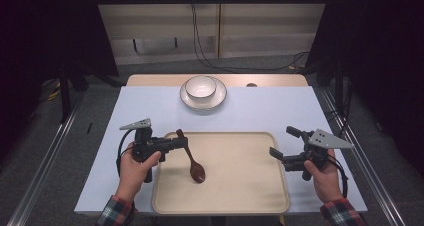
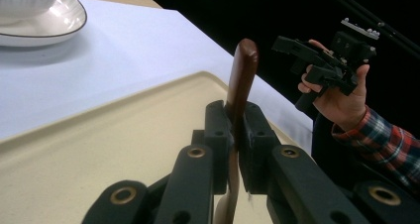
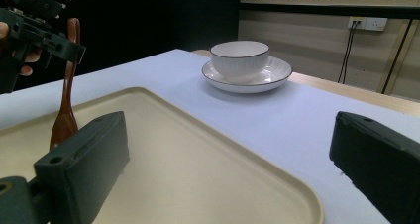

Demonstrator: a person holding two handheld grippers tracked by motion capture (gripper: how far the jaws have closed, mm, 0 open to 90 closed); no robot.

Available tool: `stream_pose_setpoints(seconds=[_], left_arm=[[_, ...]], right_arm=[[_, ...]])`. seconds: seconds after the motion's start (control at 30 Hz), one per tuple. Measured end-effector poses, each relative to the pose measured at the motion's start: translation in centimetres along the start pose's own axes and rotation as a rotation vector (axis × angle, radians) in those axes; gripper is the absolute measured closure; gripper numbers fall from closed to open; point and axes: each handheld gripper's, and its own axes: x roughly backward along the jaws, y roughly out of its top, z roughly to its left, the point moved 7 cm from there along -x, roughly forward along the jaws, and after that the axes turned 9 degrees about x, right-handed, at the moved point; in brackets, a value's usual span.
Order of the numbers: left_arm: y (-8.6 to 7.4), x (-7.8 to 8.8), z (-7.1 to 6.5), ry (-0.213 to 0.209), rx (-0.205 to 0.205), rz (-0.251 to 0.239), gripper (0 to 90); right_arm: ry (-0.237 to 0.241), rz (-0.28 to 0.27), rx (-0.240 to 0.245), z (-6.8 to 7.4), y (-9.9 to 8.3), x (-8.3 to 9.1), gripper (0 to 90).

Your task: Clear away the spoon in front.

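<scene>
**Wooden spoon gripped over the tray**

Brown and glossy, the wooden spoon (image 1: pixel 192 158) is standing tilted over the left part of the beige tray (image 1: pixel 240 186), its bowl end resting on the tray floor and its handle rising toward the far left. The left tool (image 1: pixel 182 143) is clamping the handle partway up; in the left gripper view its two black jaws are pressing on both sides of the handle (image 2: pixel 241 85), with the rounded handle tip sticking up above them.

The right tool (image 1: pixel 284 145) is hanging over the right edge of the tray, well apart from the spoon. Its jaws are standing wide apart with nothing between them, as the right gripper view shows: one black jaw at the lower left, the other at the lower right, and bare tray and surface in between.

Beyond the tray, a white bowl (image 1: pixel 201 86) is sitting in a white plate (image 1: pixel 218 100) near the far edge of the pale blue surface (image 1: pixel 280 108). The person's hands are coming in from the near side, each sleeve in red plaid, the left hand (image 1: pixel 136 163) wrapping the body of its tool.
</scene>
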Motion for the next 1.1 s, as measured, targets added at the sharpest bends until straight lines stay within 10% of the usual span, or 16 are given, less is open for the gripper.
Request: stream_pose_setpoints(seconds=[0.73, 1.1], left_arm=[[0.2, -2.3, 1.5, 0.106, -0.093, 0.025, 68.9], [0.3, -2.9, 3.2, 0.239, -0.198, -0.007, 28.1]], right_arm=[[-0.008, 0.017, 0.023, 0.4, -0.1, 0.7, 1.6], [-0.021, 0.014, 0.024, 0.5, -0.1, 1.0, 1.6]])
